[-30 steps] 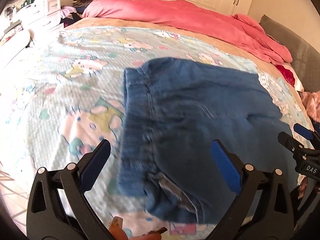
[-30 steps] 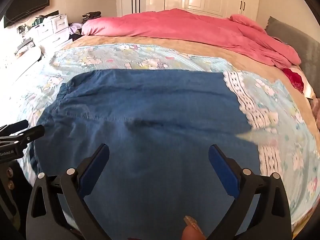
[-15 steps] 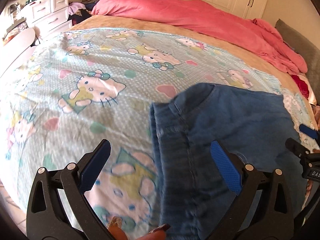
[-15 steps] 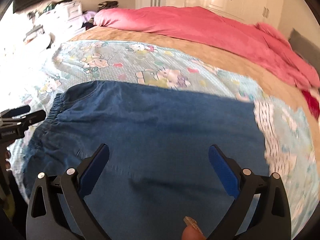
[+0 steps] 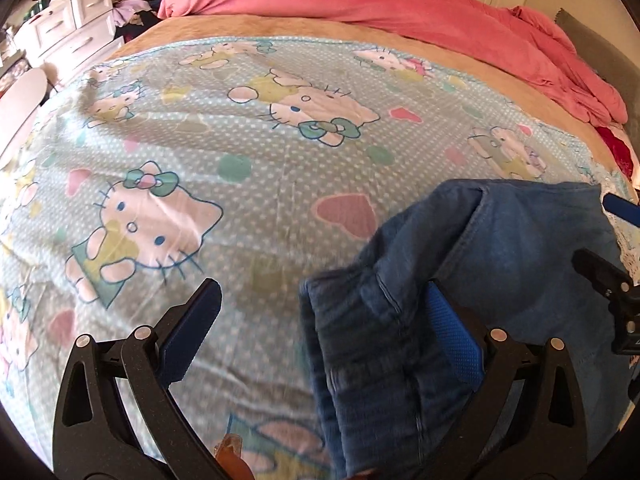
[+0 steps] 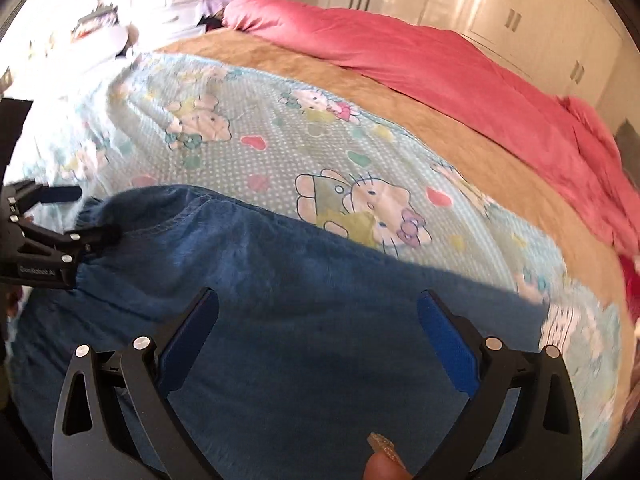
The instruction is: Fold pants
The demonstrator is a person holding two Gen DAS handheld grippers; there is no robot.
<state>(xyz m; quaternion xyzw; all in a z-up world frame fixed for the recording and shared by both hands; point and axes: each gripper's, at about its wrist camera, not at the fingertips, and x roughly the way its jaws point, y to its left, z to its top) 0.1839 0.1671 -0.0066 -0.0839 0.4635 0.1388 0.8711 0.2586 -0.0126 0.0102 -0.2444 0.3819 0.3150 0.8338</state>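
Note:
Blue denim pants (image 5: 500, 280) lie folded on a light blue Hello Kitty sheet (image 5: 240, 152). In the left wrist view their elastic waistband end sits at the lower right, between and over my right finger. My left gripper (image 5: 320, 320) is open and hovers at that waistband edge, holding nothing. In the right wrist view the pants (image 6: 300, 320) fill the lower frame. My right gripper (image 6: 316, 328) is open just above the denim. The left gripper's tips (image 6: 60, 220) show at the waistband on the left; the right gripper's tips (image 5: 608, 248) show at the far right.
A pink duvet (image 5: 400, 4) lies bunched along the far side of the bed over a tan blanket (image 6: 440, 128). White drawers (image 5: 68, 32) with clutter stand at the far left. White wardrobes (image 6: 500, 12) line the back wall. A grey headboard (image 5: 600, 60) is at the right.
Both grippers have pulled back and swung left, so the pants now sit lower and further right in the left view. Both stay open. The waistband corner looks more rumpled.

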